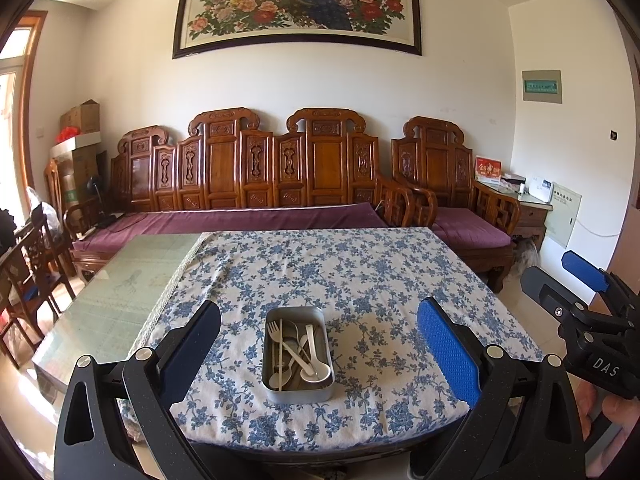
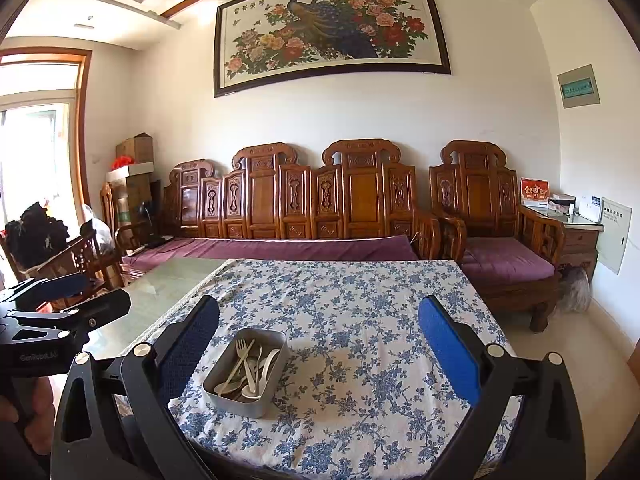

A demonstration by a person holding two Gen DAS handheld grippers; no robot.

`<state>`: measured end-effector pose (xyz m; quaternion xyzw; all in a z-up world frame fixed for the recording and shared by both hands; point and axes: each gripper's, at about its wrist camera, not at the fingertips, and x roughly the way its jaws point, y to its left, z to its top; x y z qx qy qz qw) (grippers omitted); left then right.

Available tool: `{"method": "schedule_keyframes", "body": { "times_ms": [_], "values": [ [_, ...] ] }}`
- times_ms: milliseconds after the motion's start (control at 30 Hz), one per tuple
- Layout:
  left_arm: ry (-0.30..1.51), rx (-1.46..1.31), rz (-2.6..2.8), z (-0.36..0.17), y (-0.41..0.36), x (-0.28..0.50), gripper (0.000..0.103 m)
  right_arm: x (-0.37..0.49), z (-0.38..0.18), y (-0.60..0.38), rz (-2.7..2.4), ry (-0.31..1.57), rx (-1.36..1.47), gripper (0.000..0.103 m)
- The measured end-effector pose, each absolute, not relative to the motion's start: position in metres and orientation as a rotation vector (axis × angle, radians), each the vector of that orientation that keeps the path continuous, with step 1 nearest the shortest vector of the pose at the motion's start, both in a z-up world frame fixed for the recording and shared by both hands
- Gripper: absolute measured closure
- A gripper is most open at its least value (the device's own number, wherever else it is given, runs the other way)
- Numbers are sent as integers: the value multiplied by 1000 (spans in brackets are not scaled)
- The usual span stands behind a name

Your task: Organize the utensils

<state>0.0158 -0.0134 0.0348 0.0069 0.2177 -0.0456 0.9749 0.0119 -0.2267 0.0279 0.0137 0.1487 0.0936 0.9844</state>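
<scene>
Blue-flowered cloth covers the surface (image 1: 360,272), and the utensils (image 1: 298,354) all lie in the metal tin (image 1: 298,394); my left hand-held gripper (image 1: 318,344) and right hand-held gripper (image 2: 318,344) hang wide apart, holding nothing; sorted or waiting, I cannot tell.

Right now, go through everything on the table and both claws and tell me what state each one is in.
Metal tin: upright on the cloth, no lid on it, holding utensils.
White fork: lying in the tin.
White spoon: lying in the tin, bowl toward the near end.
Floral tablecloth: spread over part of the table.
Left claw: open, empty.
Right claw: open, empty.
</scene>
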Motion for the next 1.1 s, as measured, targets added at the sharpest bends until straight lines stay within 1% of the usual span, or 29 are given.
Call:
{"method": "schedule_keyframes", "body": {
  "times_ms": [1100],
  "values": [
    [437, 11, -93, 35, -15, 15, 8, 13, 27, -228, 188, 298, 31, 3]
  ]
}}
